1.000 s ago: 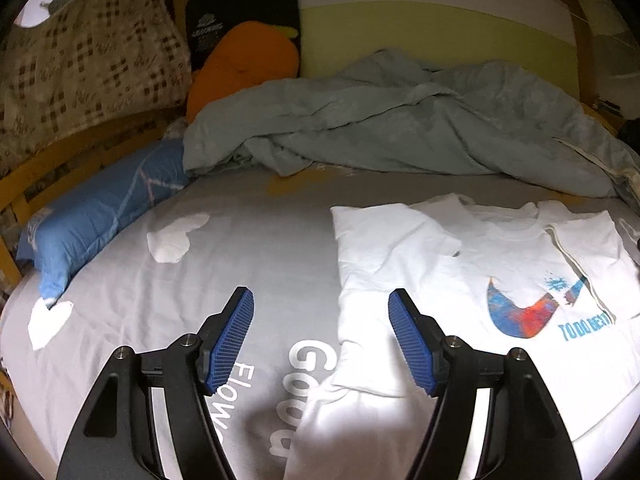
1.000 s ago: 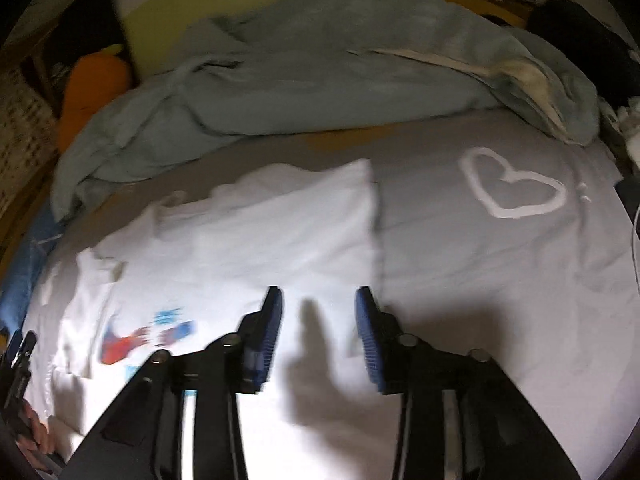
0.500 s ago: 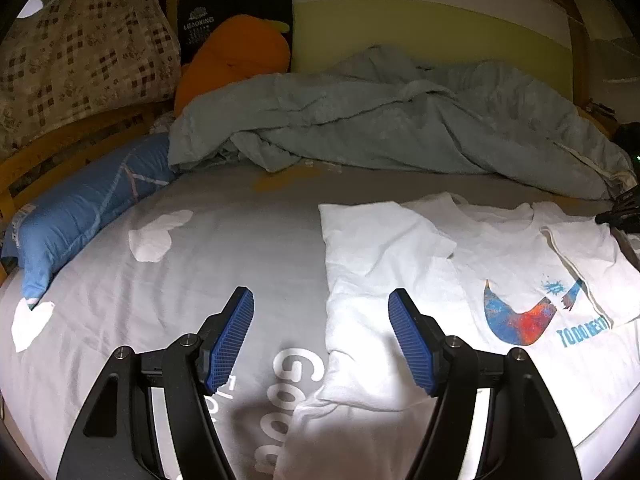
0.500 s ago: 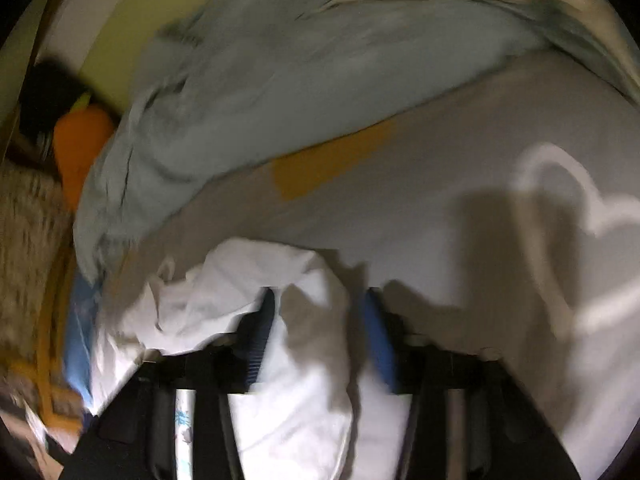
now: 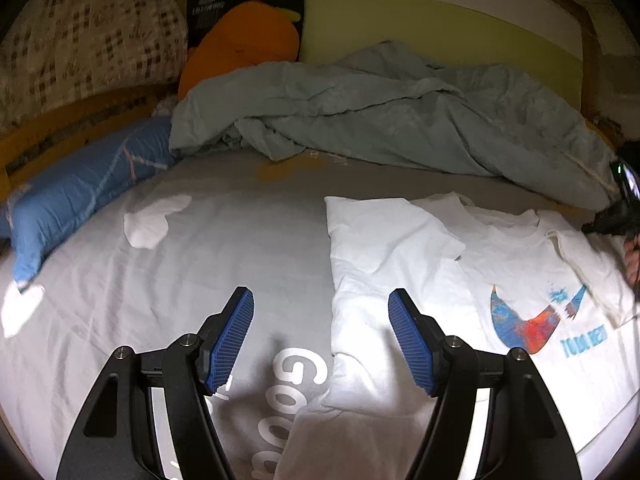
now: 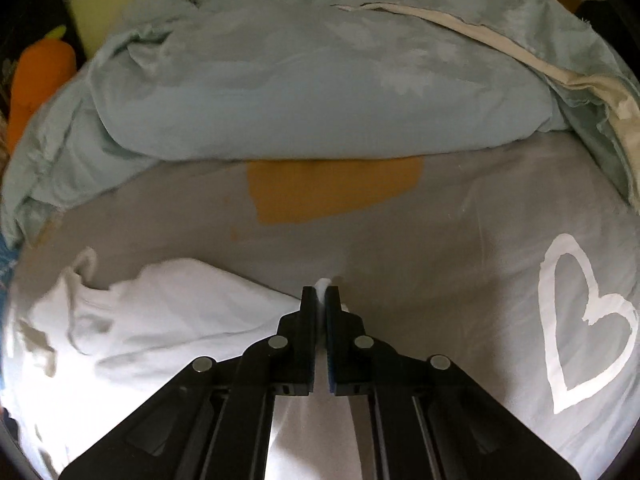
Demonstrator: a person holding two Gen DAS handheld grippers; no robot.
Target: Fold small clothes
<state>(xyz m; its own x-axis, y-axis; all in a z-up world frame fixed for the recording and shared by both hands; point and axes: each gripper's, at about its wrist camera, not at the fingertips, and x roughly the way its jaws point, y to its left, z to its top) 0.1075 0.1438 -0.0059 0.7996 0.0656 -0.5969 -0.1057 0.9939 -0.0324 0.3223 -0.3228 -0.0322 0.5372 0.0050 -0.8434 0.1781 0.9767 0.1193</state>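
**Right gripper pinching the T-shirt, left gripper waiting spread apart**

A white T-shirt [image 5: 520, 272] is lying flat on the gray bed sheet [image 5: 224, 256], toward the right side of the bed. It is showing a colorful swoosh print [image 5: 524, 320] with blue letters under it. One sleeve is lying folded in over the body of the shirt on the left side.

The left gripper [image 5: 320, 332] is hanging just above the bed near its front edge, and its blue pads [image 5: 232, 336] are spread wide apart, holding nothing. The left edge of the T-shirt is lying between and just past the two fingers, with the right pad sitting over the white cloth and the left pad over bare sheet. Big white letters [image 5: 296, 376] printed on the sheet are showing under the gripper.

The right gripper [image 6: 321, 296] is pressed together on a small bit of the white T-shirt [image 6: 160, 320], and a tiny tuft of cloth is poking out past the tips. The rest of the shirt is trailing off to the left of the fingers, bunching up in soft wrinkles.

A rumpled light blue blanket [image 6: 312, 72] is piling up along the far edge of the bed. A white heart [image 6: 580, 320] is printed on the sheet to the right of the right gripper. A blue pillow [image 5: 76, 196] is lying at the left edge, and an orange plush carrot [image 5: 240, 40] is leaning up behind the blanket.
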